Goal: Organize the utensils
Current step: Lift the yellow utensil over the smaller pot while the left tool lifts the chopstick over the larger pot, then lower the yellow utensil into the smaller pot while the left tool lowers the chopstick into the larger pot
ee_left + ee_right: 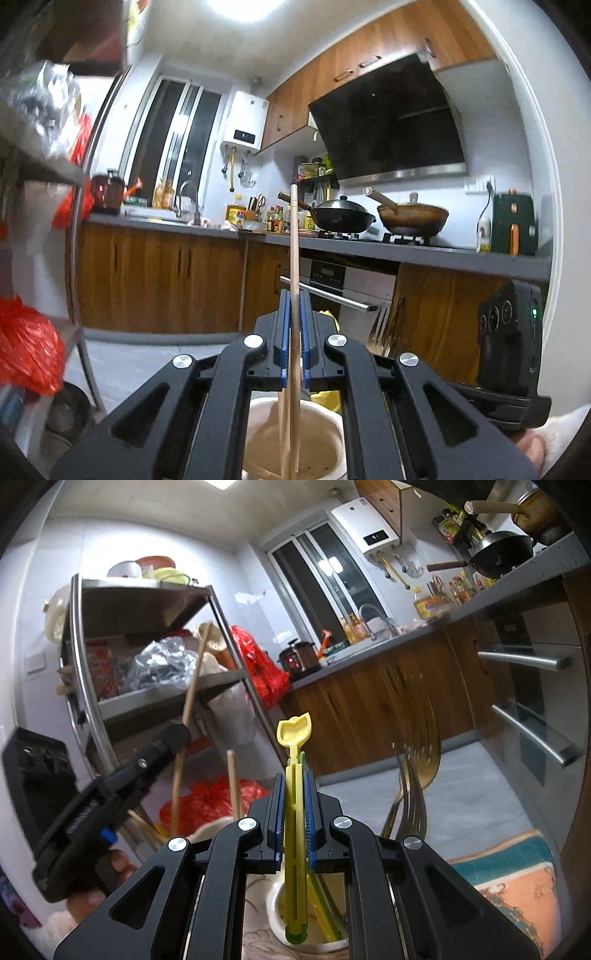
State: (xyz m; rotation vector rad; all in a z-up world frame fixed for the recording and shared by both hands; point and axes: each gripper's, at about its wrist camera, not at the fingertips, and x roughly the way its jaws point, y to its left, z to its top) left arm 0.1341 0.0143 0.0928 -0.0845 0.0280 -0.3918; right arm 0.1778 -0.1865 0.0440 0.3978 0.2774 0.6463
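The left gripper [294,332] has its fingers [283,332] squeezed tight on a long wooden chopstick [294,240]. The stick stands almost straight up, and its bottom end hangs inside a cream cup [295,439] right below. It looks light, thin and stiff, and smooth enough to slip. Holding it near the middle, as now, should keep it from tipping.

The right gripper [294,812] has its fingers [309,812] closed on a yellow plastic scoop [294,738]. Its lower end sits in a white cup [280,919] with other yellow and green pieces. Plastic is light and a bit bendy, so a soft squeeze on the flat handle seems best. Metal forks [413,797] stand just beside it.
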